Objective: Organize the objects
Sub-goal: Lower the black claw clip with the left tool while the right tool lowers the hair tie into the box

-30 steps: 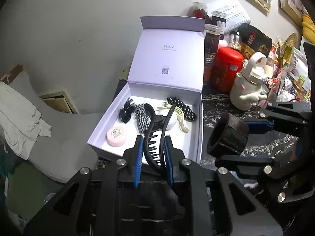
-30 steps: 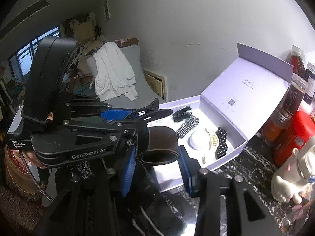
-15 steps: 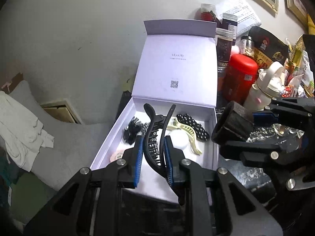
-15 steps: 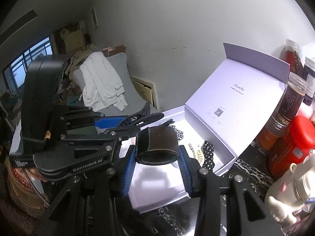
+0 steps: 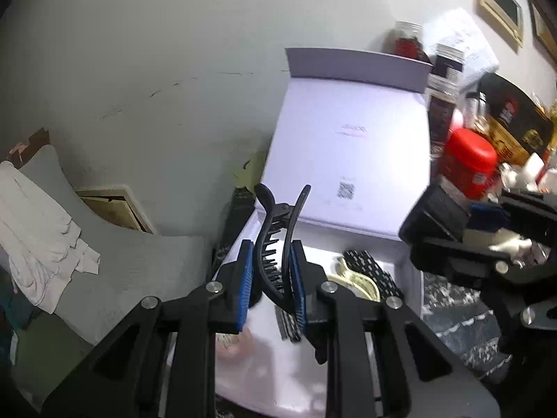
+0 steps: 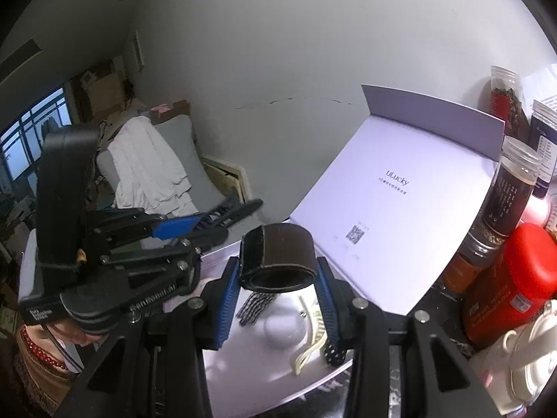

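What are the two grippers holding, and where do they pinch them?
Left gripper: black hair clip, pinched across its toothed middle. Right gripper: dark rolled band, squeezed on its sides.

The hair clip (image 5: 278,244) is black, pinched between blue pads (image 5: 243,275), and the rolled strap (image 6: 278,261) is dark brown. The open box (image 6: 400,188) is pale lilac-white; inside lie a black-and-white checked piece (image 6: 256,308), a cream clip (image 6: 310,345), a black piece with white dots (image 5: 369,271) and a white round (image 6: 282,327). Beside the box stands a red canister (image 6: 511,278).
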### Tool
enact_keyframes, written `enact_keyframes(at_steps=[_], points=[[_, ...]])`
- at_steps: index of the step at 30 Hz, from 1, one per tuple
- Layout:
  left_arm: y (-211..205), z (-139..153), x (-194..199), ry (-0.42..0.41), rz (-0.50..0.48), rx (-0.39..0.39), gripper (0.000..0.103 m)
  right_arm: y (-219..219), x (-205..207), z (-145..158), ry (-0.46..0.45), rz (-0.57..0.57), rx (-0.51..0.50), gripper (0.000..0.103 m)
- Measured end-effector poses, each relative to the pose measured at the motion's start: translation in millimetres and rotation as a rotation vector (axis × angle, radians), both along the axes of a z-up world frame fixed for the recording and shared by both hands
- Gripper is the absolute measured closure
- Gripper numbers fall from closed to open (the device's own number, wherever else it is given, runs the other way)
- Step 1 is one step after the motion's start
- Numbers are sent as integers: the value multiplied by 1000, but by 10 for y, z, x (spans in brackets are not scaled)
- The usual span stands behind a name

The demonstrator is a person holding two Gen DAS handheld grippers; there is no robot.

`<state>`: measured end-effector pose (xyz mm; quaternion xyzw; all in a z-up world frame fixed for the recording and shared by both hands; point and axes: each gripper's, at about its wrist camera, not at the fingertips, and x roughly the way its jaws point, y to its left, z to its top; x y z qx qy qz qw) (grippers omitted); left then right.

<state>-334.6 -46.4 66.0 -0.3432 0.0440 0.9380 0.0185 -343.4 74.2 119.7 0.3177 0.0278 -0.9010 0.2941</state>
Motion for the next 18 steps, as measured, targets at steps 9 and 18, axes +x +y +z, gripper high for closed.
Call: enact_keyframes(at_steps=[9, 18], points=[[-86, -204, -337, -48, -22, 37, 84, -102, -424, -130, -32, -13, 4, 60], [-57, -484, -493, -105, -23, 14, 84, -115, -630, -422, -93, -20, 39, 61]])
